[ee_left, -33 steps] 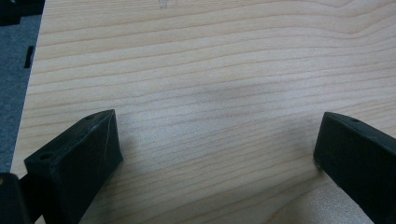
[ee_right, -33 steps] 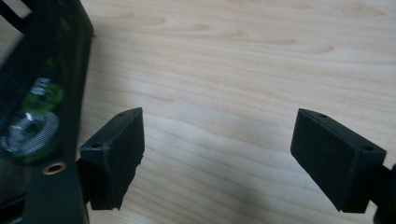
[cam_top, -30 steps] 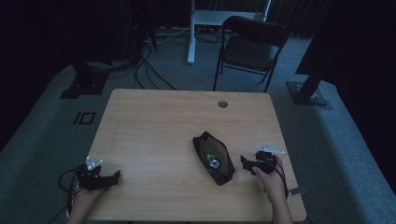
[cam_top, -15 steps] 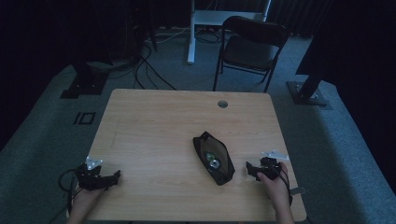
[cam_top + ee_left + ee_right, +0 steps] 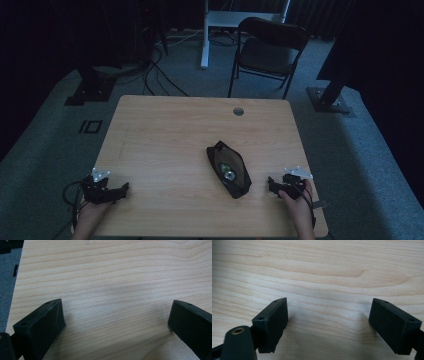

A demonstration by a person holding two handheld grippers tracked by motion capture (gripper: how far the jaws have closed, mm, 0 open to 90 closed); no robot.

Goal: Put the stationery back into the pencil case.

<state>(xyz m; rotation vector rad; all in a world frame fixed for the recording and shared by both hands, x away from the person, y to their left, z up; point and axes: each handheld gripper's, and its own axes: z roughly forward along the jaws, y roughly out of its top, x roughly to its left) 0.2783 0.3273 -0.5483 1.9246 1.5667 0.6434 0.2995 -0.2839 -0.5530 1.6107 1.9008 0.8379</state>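
Two hands rest at the near edge of a wooden tabletop (image 5: 165,135), each holding a black two-jaw gripper. The left gripper (image 5: 123,188) sits by the near left corner, its jaws spread wide over bare wood, with nothing between them. The right gripper (image 5: 270,183) sits by the near right corner, its jaws also spread wide and empty above the wood grain.

Just beside the right gripper, toward the middle of the tabletop, lies a black pouch (image 5: 229,168). It lies flat and slantwise, its mouth gaping open, with something small, pale and shiny inside that is too dim to identify. The pouch is well apart from the left gripper.

Nothing is gripped, so this looks like a resting pose with the pouch waiting. Judging by the layout, the next move calls for the right gripper to reach for the pouch, while the left crosses over to steady it.

Farther off, a small round hole (image 5: 238,111) marks the far edge. Beyond the table stands a dark folding chair (image 5: 267,52) on grey carpet.
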